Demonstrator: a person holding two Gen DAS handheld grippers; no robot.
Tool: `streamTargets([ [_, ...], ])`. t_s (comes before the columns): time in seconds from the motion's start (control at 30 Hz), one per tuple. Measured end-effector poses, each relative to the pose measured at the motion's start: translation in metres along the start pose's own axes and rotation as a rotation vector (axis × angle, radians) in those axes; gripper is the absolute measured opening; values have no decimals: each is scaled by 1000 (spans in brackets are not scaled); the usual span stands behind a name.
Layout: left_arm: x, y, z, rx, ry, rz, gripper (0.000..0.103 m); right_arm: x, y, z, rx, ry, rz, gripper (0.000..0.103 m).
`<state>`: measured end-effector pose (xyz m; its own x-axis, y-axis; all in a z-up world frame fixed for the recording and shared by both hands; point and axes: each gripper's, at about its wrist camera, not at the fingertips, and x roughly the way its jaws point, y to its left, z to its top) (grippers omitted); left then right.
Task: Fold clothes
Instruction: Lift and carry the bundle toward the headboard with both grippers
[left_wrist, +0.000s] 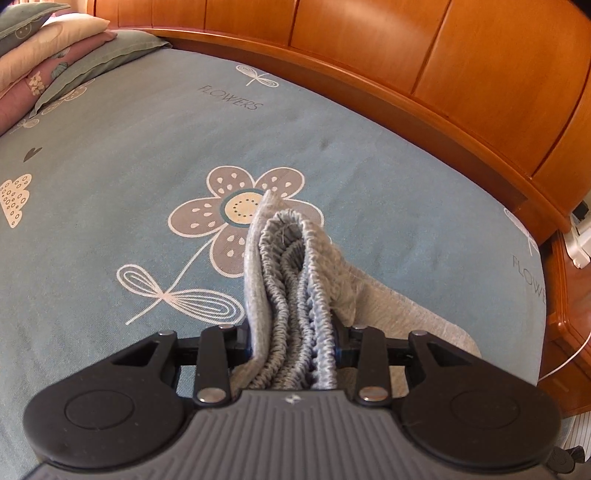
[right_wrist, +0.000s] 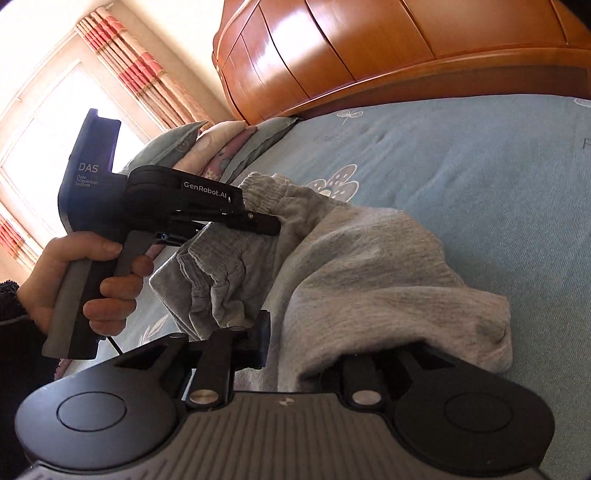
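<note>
Grey sweatpants (right_wrist: 369, 266) are bunched up between both grippers over the blue flowered bedsheet (left_wrist: 110, 147). Left gripper (left_wrist: 293, 339) is clamped on the folded elastic waistband (left_wrist: 291, 258), jaws only partway apart with several gathered layers packed tight between them (the stack fills the whole gap). From the right wrist view, that same gripper (right_wrist: 258, 221) comes in from the left, held by a hand (right_wrist: 85, 280), biting the waistband edge. Right gripper (right_wrist: 295, 347) has fabric draped over it; its left finger (right_wrist: 260, 339) touches the cloth, but the other finger is buried, so I can't tell if it's actually gripping. Pillows (left_wrist: 48, 55) sit far left by the wooden headboard (left_wrist: 406, 55).
</note>
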<state>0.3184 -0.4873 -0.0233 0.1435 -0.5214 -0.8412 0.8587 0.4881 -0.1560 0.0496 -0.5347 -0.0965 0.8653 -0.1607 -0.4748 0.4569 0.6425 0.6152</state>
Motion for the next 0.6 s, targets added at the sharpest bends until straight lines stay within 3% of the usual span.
streamTargets([
  [0.07, 3, 14, 5, -45, 1, -6, 44, -1, -5, -3, 22, 11, 21, 34],
  [0.13, 0, 29, 7, -95, -11, 1, 50, -1, -12, -4, 52, 28, 44, 49],
  [0.2, -4, 43, 9, -143, -28, 10, 52, -3, -20, -7, 96, 44, 74, 57],
  [0.37, -36, 84, 13, -328, -158, 8, 57, -10, -41, -13, 166, 65, 123, 69],
  [0.47, -55, 79, 2, -299, -186, 14, 60, -16, -67, -14, 317, 70, 197, 76],
  [0.6, -70, 41, -41, -177, -168, -70, 63, -22, -118, -22, 628, 20, 302, 79],
])
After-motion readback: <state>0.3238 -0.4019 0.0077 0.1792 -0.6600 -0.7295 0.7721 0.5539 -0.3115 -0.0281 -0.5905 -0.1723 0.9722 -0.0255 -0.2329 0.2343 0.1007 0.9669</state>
